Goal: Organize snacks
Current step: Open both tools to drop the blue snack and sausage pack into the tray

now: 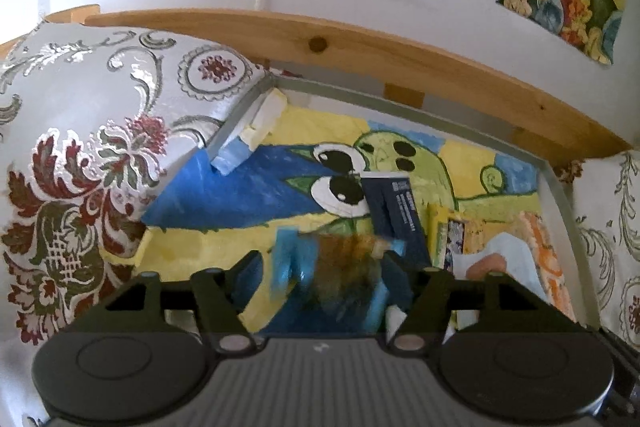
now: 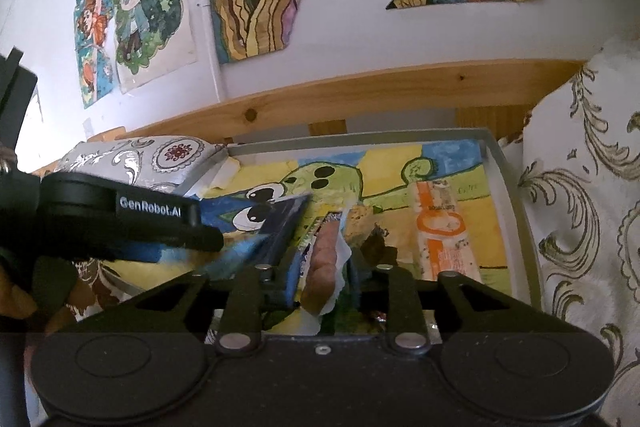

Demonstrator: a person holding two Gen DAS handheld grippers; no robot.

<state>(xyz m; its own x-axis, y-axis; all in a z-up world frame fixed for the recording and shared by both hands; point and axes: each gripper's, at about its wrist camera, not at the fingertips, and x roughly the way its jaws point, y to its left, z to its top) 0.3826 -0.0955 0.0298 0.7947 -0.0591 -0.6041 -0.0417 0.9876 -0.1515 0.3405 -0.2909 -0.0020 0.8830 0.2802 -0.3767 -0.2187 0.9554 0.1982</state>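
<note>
Two grippers work over one crowded tray [image 2: 516, 195]. On the left, the left gripper [image 1: 340, 267] is clamped on a blurred blue-and-brown packet [image 1: 344, 279], beside a dark blue box [image 1: 396, 219] propped on edge. A sideways nudge could topple that box. Further right, the right gripper [image 2: 324, 267] appears closed on a white-wrapped snack [image 2: 326, 259], and its thin wrapper may tear or slip. An orange packet [image 2: 440, 231] lies flat beyond, clear of both.
</note>
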